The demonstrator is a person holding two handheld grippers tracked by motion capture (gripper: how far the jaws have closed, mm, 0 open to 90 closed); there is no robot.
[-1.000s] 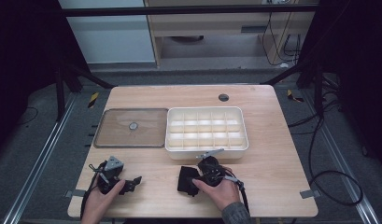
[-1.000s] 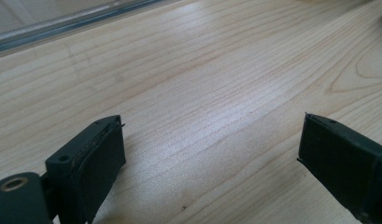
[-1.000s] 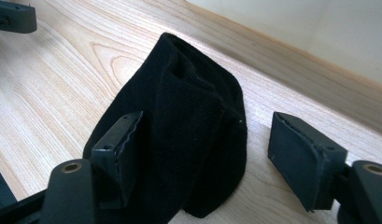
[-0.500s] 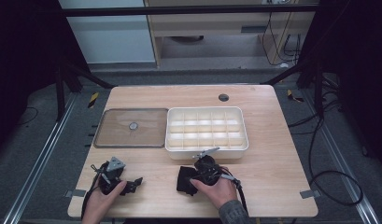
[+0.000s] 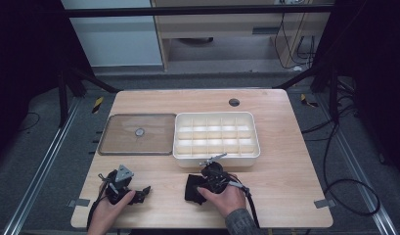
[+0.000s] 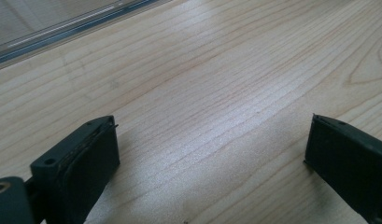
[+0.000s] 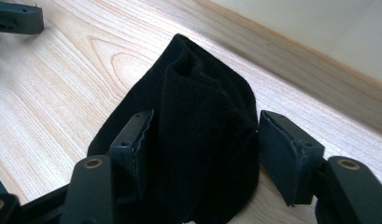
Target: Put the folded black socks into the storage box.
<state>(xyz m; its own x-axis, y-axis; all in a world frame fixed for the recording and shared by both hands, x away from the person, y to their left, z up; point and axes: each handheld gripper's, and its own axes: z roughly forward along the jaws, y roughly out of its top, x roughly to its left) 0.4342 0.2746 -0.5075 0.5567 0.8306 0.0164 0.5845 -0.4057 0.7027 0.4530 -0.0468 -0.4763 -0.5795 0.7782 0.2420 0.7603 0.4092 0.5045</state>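
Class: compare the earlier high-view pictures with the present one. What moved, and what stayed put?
Nothing visibly changed. The right gripper stays around the black cloth, the left gripper stays open above bare wood, and the white divided box and clear lid lie as before.

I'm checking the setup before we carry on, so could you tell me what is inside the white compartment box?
The white compartment box shows rows of small compartments, all looking empty from the high view. The near wall hides the bottoms of the nearest row, so small items there cannot be ruled out.
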